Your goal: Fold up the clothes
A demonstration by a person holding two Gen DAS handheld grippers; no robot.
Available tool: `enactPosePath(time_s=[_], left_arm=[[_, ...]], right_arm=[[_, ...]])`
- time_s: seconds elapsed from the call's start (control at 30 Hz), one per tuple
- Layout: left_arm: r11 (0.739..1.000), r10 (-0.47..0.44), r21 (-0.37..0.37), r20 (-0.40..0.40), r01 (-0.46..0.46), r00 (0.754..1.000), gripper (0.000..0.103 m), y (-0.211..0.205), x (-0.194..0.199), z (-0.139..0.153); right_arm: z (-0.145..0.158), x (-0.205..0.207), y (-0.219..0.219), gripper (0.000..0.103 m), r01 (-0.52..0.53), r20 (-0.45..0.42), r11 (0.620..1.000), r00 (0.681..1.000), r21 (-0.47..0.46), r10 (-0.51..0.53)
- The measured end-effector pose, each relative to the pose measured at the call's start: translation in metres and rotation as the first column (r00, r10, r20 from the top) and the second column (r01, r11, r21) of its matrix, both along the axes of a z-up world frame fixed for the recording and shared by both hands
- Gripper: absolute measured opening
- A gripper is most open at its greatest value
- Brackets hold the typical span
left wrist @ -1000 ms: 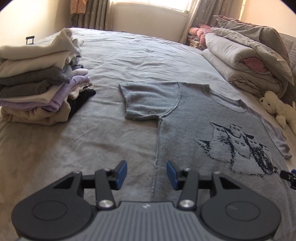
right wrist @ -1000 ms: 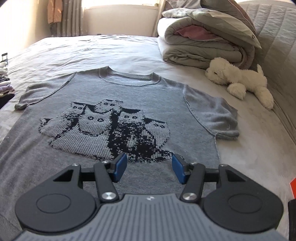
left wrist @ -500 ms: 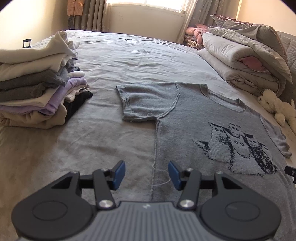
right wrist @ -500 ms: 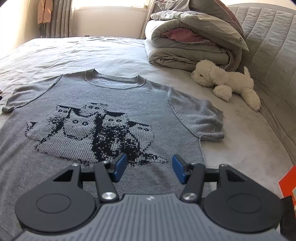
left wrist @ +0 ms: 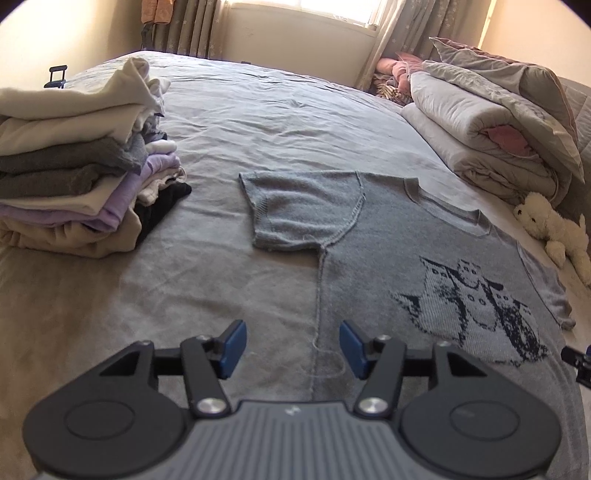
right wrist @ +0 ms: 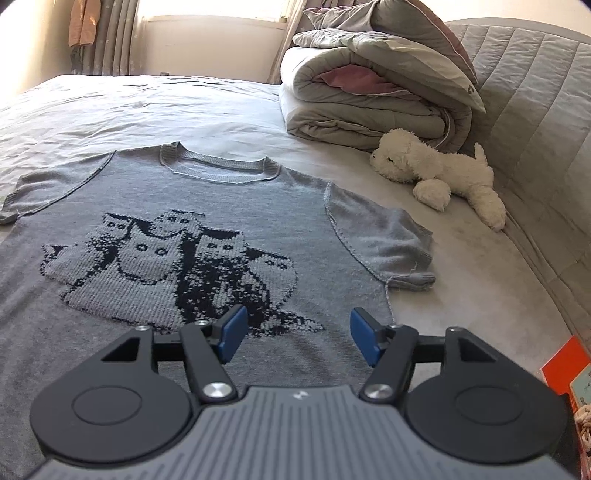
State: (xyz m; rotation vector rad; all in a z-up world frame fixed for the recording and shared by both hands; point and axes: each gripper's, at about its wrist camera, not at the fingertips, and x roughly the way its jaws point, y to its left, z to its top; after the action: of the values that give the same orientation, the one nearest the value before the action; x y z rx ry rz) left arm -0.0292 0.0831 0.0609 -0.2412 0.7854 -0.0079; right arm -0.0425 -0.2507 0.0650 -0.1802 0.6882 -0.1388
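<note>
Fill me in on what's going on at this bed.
A person is folding clothes with a handheld tool in each hand. A grey knit top lies flat on the bed, not yet folded. The left tool and right tool hover empty over its lower part, jaws just opening. A folded stack sits aside.

A home bedroom: a wide bed (left wrist: 258, 122) fills the frame, folded duvet (right wrist: 369, 99) and plush dog (right wrist: 439, 173) upper right, curtained window (left wrist: 306, 11) along the top.
</note>
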Motion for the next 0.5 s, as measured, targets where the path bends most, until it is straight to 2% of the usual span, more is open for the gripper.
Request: enactPosePath(time_s=[0.27,0.43,0.5], left_arm=[[0.998,0.047,-0.047,0.006,-0.046,0.999,0.061,0.024,0.015,0.010],[0.998,0.051,-0.040,0.050,-0.049,0.997,0.064,0.034,0.033,0.018],[0.998,0.052,-0.048,0.040,-0.050,0.998,0.064,0.037,0.043,0.014]], right_arm=[[0.000,-0.001,0.011,0.066,-0.042,0.007,0.999,0.999,0.000,0.042],[0.000,-0.005,0.023,0.066,-0.084,0.013,0.996,0.996,0.040,0.084],[-0.001,-0.008,0.033,0.066,-0.120,0.010,0.990,0.993,0.076,0.120]])
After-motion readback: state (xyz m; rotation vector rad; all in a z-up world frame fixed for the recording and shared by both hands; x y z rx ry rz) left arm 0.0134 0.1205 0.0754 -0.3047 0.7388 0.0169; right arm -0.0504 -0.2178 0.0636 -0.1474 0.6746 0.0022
